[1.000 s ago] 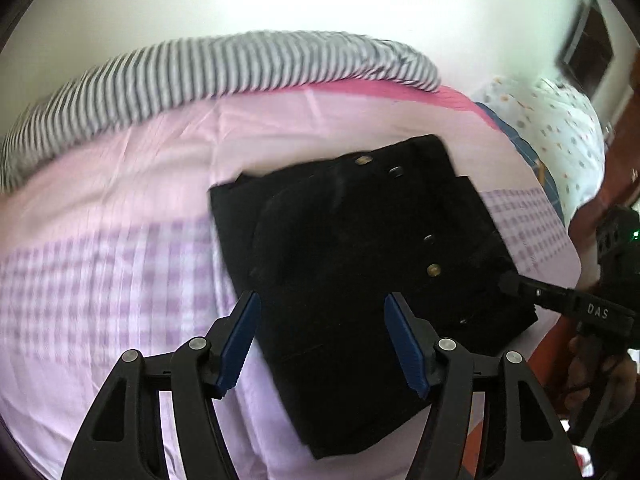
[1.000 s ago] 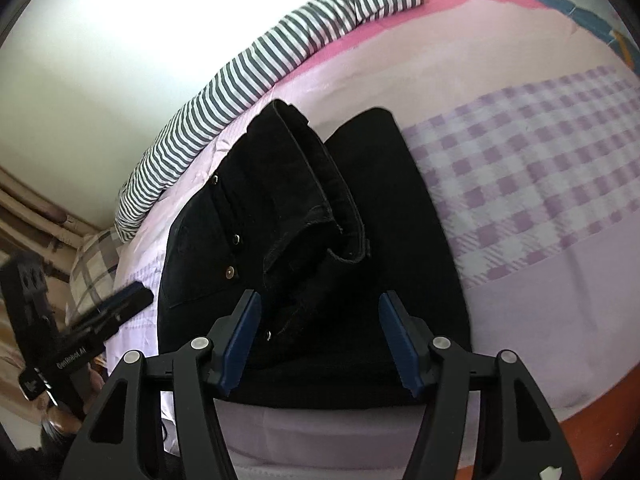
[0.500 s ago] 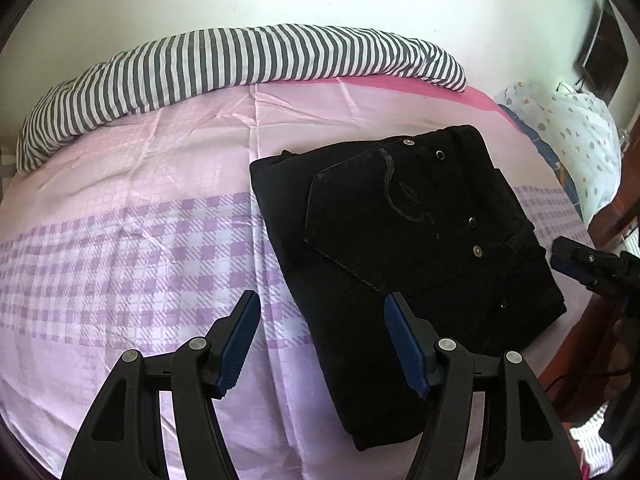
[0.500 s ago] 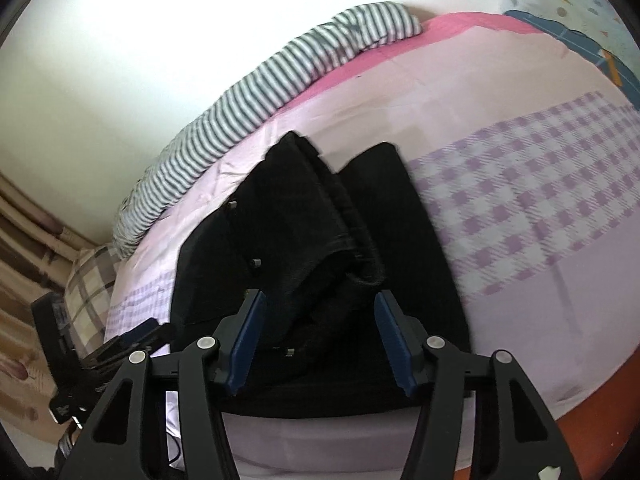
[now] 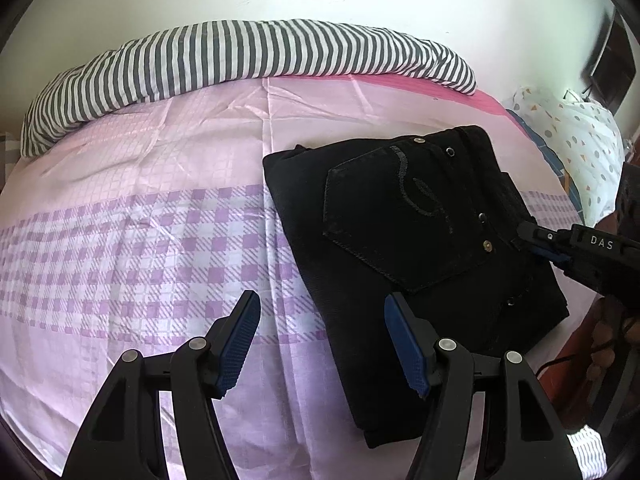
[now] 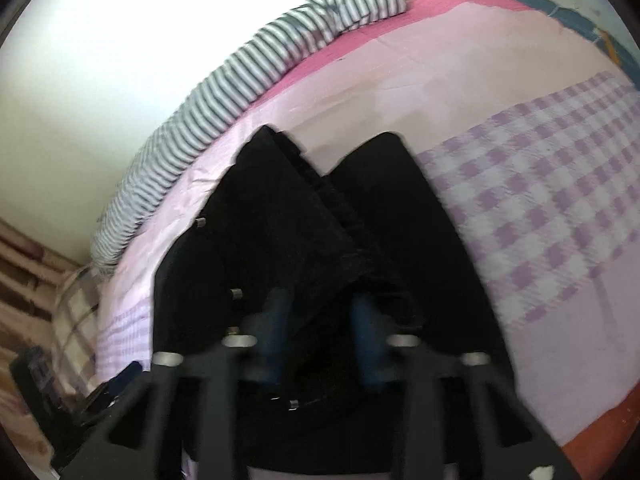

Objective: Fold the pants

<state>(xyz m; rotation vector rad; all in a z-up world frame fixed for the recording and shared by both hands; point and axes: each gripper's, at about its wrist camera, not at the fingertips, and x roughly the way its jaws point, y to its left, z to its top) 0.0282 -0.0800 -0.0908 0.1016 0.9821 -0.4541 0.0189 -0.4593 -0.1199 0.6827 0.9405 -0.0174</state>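
Observation:
The black pants [image 5: 412, 248] lie folded into a thick rectangle on the pink and purple checked bed sheet [image 5: 152, 232], back pocket up. My left gripper [image 5: 322, 340] is open and empty, hovering above the sheet at the pants' left edge. In the right wrist view, which is blurred by motion, my right gripper [image 6: 322, 340] has its jaws narrowed around a raised fold of the pants [image 6: 304, 240]. The right gripper's tip also shows in the left wrist view [image 5: 536, 236] at the pants' right side.
A grey and white striped duvet [image 5: 240, 56] lies rolled along the bed's far edge by the wall. A white dotted pillow [image 5: 576, 152] sits at the right. A plaid pillow [image 6: 76, 312] shows at the left of the right wrist view. The bed's edge is near the pants.
My left gripper has pulled back and left, off the pants. My right gripper has moved forward onto the pants and its jaws have narrowed around the fold.

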